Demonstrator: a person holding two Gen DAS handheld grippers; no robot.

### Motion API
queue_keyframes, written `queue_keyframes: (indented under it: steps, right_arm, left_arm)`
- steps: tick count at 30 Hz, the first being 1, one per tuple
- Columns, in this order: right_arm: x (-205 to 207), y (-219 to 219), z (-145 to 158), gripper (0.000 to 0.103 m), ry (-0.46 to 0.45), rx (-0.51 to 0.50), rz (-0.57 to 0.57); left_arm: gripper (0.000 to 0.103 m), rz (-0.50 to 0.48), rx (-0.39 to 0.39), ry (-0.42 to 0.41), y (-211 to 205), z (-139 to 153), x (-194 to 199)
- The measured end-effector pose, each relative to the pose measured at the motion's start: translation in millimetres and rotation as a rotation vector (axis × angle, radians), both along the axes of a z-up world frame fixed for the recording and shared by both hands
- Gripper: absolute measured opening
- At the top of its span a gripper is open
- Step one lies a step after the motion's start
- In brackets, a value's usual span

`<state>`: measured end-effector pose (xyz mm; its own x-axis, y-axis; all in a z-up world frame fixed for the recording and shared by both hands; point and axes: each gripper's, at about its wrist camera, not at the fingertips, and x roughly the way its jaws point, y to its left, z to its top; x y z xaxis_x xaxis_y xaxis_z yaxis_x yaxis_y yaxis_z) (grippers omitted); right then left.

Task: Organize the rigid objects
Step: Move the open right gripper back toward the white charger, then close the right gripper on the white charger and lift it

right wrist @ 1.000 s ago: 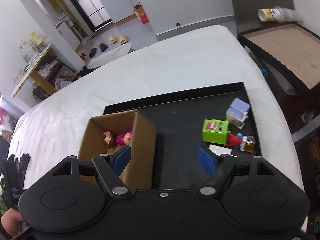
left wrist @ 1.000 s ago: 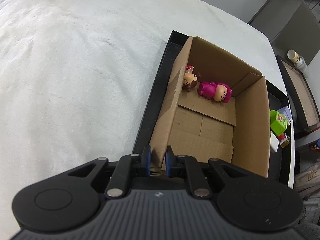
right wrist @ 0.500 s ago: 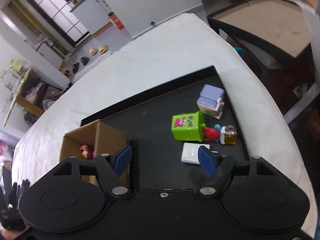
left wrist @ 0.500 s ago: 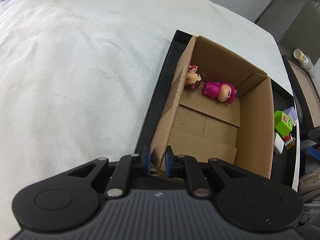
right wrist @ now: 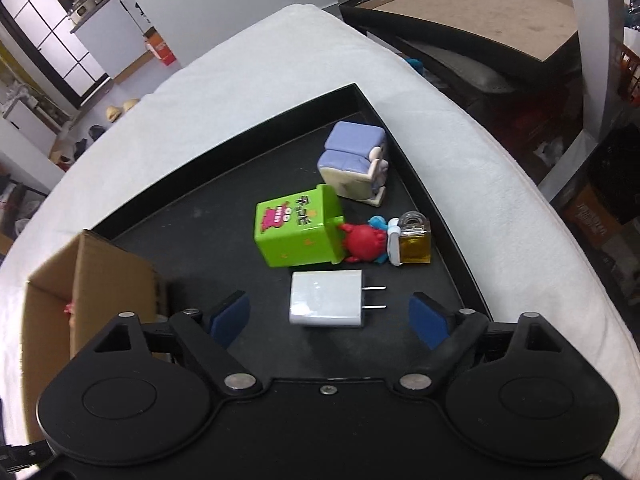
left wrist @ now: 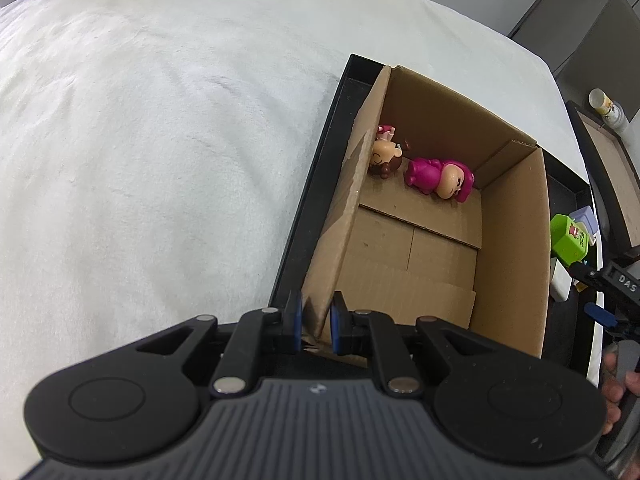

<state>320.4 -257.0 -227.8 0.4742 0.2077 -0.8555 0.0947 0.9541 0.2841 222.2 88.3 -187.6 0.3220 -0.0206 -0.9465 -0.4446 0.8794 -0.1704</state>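
Charger first, since it's the nearest thing to the right gripper: white plug block lying flat on the black tray between the blue pads, prongs aimed at the right-hand pad. Jaws are opening, nothing touching it yet. My guess is the risk is a pad landing on the prongs rather than the body, so the block twists or skates across the slick tray.

Just beyond it is the green box on its side, with a red figure and a little amber bottle jammed against it, then a lavender armchair toy further out. Overshoot and the fingertips probably bump that cluster.

Off to the left, the left gripper is clamped on the near wall of the cardboard box. That wall is thin, so it could buckle. Two dolls, one pink and one brown-haired, lie at the far end inside.
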Motion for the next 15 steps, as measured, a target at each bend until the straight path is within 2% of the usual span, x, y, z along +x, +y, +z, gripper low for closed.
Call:
queue_keyframes:
  steps: [9,12,15]
  right_arm:
    - [3,11,-14,0.089,-0.012,-0.067,0.004]
    - [4,18,-19,0.089,-0.016,-0.120,0.028]
    - [7,20,-25,0.089,0.008,-0.130,0.031]
  left_arm:
    - [0.012,-0.022,0.020,0.017,-5,1,4]
    - [0.012,-0.022,0.025,0.017,-7,1,4]
    - [0.012,-0.016,0.025,0.017,-7,1,5]
